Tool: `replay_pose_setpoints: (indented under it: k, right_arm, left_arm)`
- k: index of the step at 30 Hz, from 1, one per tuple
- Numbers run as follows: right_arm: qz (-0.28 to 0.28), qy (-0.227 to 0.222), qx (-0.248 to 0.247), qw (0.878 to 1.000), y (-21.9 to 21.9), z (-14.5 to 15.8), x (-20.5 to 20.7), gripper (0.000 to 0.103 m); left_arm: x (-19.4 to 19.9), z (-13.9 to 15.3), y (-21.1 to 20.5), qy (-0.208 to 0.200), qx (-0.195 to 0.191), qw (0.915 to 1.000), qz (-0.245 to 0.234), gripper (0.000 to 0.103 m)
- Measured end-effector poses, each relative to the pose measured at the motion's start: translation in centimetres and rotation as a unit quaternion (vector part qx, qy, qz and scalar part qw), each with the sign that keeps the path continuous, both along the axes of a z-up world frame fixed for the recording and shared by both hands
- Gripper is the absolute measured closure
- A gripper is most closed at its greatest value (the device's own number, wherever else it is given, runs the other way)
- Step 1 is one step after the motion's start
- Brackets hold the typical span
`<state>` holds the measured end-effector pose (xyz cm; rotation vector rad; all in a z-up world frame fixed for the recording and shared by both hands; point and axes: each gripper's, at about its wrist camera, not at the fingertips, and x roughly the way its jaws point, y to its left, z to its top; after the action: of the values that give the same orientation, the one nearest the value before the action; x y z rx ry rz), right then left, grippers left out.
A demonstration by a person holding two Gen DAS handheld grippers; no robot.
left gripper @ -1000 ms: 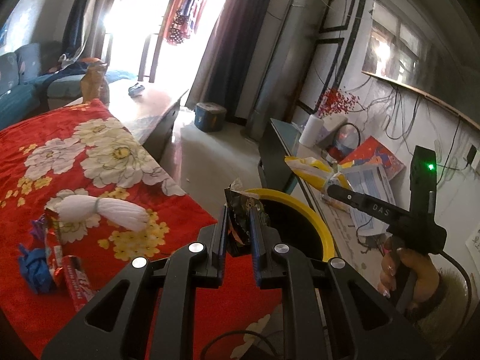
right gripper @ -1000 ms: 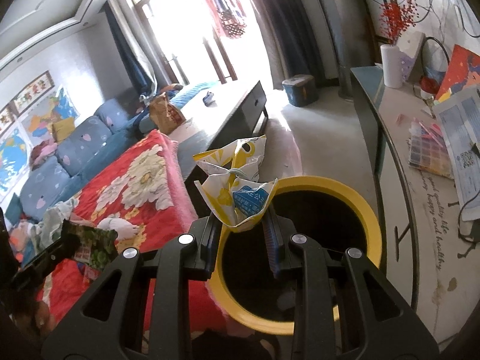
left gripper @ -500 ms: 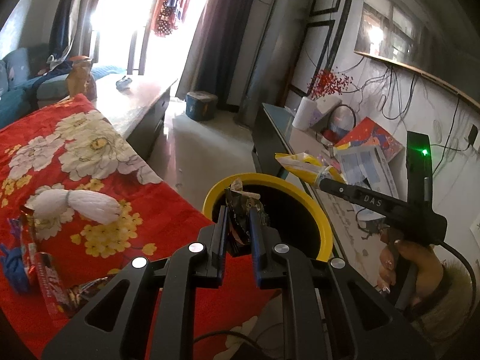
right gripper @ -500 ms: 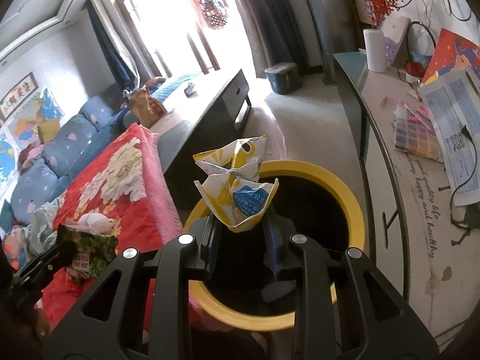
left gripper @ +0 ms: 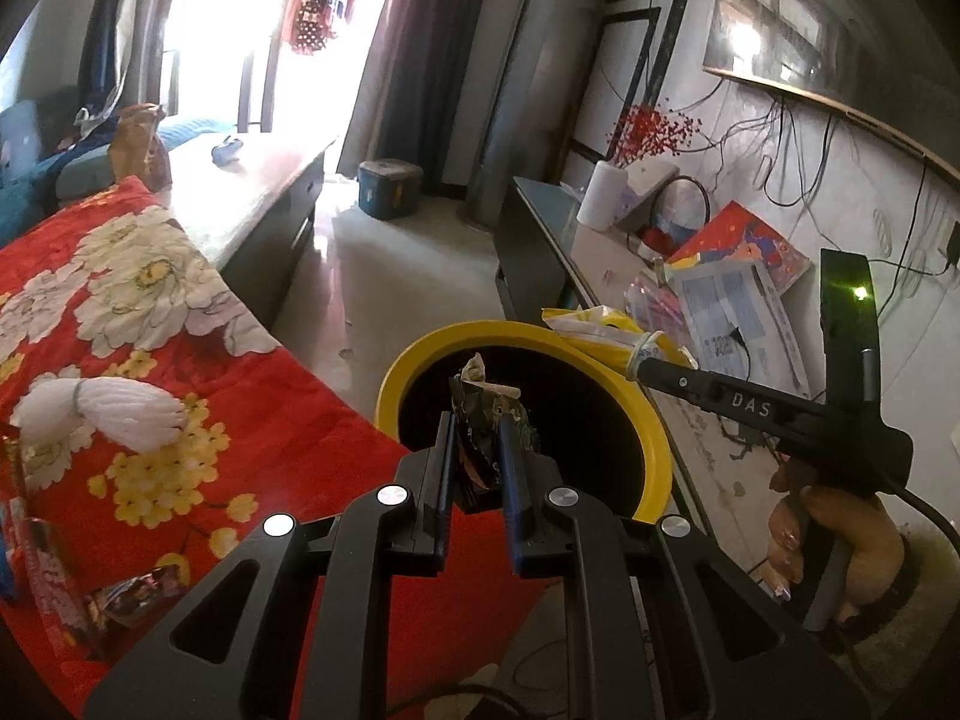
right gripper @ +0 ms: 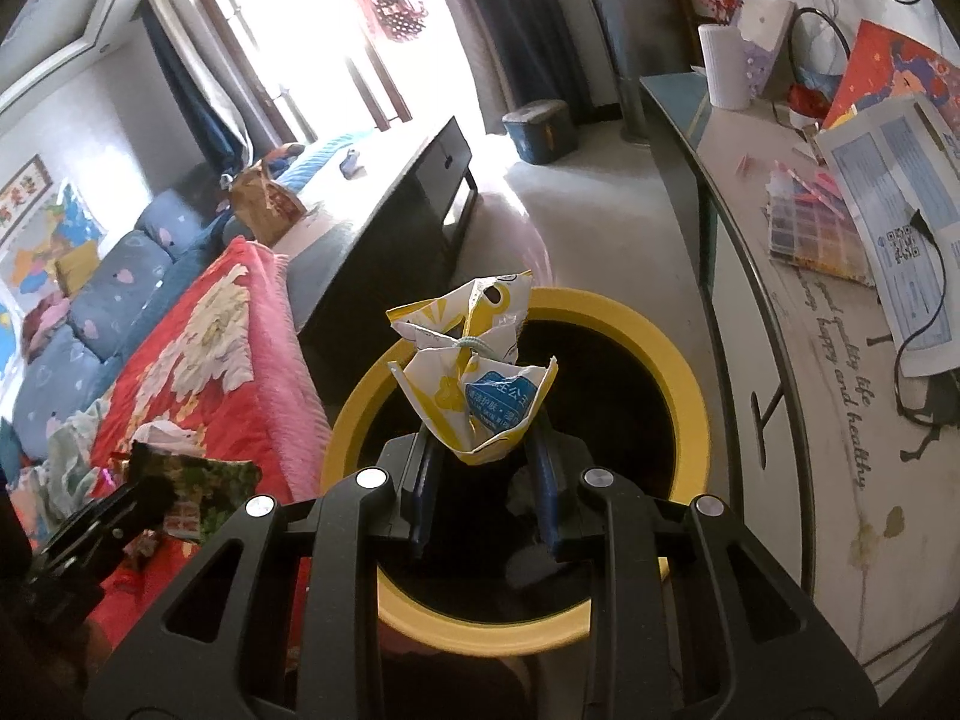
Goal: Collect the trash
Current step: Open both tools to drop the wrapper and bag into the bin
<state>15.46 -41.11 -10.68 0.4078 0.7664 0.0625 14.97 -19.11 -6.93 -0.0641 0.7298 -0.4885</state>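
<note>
My left gripper point(left gripper: 476, 435) is shut on a dark crumpled snack wrapper point(left gripper: 480, 420) and holds it over the near rim of the yellow-rimmed bin point(left gripper: 414, 360). My right gripper point(right gripper: 480, 438) is shut on a yellow and white crumpled wrapper point(right gripper: 474, 384) above the same bin point(right gripper: 684, 384). The right gripper also shows in the left wrist view point(left gripper: 636, 360), with the yellow wrapper point(left gripper: 600, 330) over the bin's far rim. The left gripper with its dark wrapper point(right gripper: 192, 480) shows at the left of the right wrist view.
A red floral blanket point(left gripper: 150, 300) holds a white yarn bundle point(left gripper: 108, 408) and more wrappers point(left gripper: 132, 594) at the left. A side counter point(right gripper: 780, 330) with papers and a cable runs along the right. A dark low table point(right gripper: 408, 192) stands behind the bin.
Both grippers have moved closer over the bin with their wrappers still held. The bin now lies more squarely under them.
</note>
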Motion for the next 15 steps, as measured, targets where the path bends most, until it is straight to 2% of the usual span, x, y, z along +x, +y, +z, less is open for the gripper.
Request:
replay_pose_setpoints:
  k: [7, 8, 9, 10, 11, 15]
  right_arm:
    - [-0.013, 0.005, 0.006, 1.000, -0.7, -0.5, 0.0, 0.079]
    - [-0.019, 0.005, 0.006, 1.000, -0.8, -0.5, 0.0, 0.078]
    - [-0.025, 0.003, 0.011, 1.000, -1.0, -0.5, -0.1, 0.069]
    - [-0.028, 0.002, 0.015, 1.000, -1.1, -0.5, -0.1, 0.056]
    - [-0.035, 0.000, 0.014, 0.999, -1.3, -0.4, -0.2, 0.052]
    - [-0.040, -0.007, 0.001, 0.999, -1.3, 0.0, -0.4, 0.044]
  left_arm:
    - [1.5, -0.9, -1.1, 0.009, 0.009, 0.9999, 0.000, 0.089]
    - [1.7, -1.1, -1.1, 0.010, 0.009, 0.9999, 0.002, 0.084]
    - [2.1, -1.2, -1.2, 0.013, 0.007, 0.9999, 0.004, 0.076]
    - [2.2, -1.3, -1.1, 0.016, 0.005, 0.9999, 0.005, 0.049]
    - [2.4, -1.3, -1.0, 0.018, 0.000, 0.9998, 0.005, 0.025]
    - [2.3, -1.2, -0.2, 0.016, -0.010, 0.9997, 0.014, 0.014]
